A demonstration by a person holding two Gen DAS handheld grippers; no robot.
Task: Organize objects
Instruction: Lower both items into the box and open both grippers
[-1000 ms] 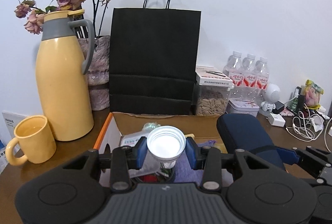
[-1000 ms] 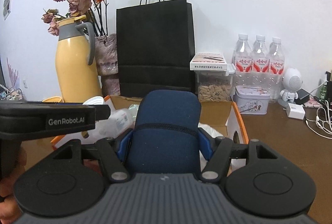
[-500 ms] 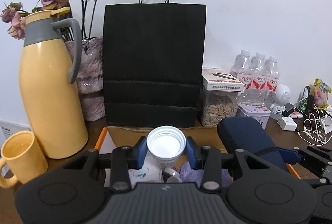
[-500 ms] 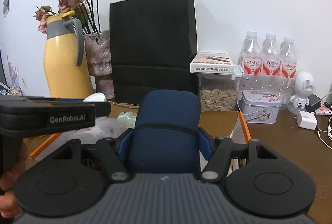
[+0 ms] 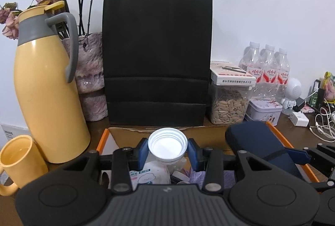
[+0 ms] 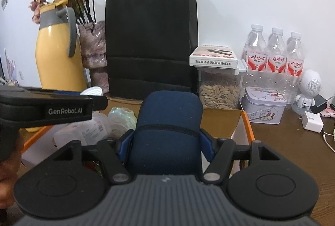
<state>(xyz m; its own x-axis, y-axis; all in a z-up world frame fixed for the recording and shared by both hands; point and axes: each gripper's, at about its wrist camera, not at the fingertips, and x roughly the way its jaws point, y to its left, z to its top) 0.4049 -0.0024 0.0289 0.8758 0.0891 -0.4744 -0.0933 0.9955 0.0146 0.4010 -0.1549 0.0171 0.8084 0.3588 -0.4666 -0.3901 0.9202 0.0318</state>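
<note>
A white paper cup (image 5: 167,145) stands upright between the blue pads of my left gripper (image 5: 167,149), above a white pack in the cardboard box (image 5: 104,138). The jaws are opening and a thin gap shows on each side of the cup's rim. My right gripper (image 6: 167,138) is shut on a dark blue zip case (image 6: 169,119), held over the right half of the box (image 6: 248,123); its jaws are easing open, with the pads still against the case. The case (image 5: 257,142) also shows at the right of the left wrist view.
Behind the box stand a black paper bag (image 5: 157,58), a yellow jug (image 5: 48,96), a vase of dried roses (image 5: 90,79) and a seed jar (image 5: 228,104). A yellow mug (image 5: 18,159) is at left; bottles (image 6: 274,54), a tin (image 6: 263,106) and cables at right.
Both grippers moved forward toward the black bag, over the box. The left pads have parted slightly from the cup. The blue case stays gripped.
</note>
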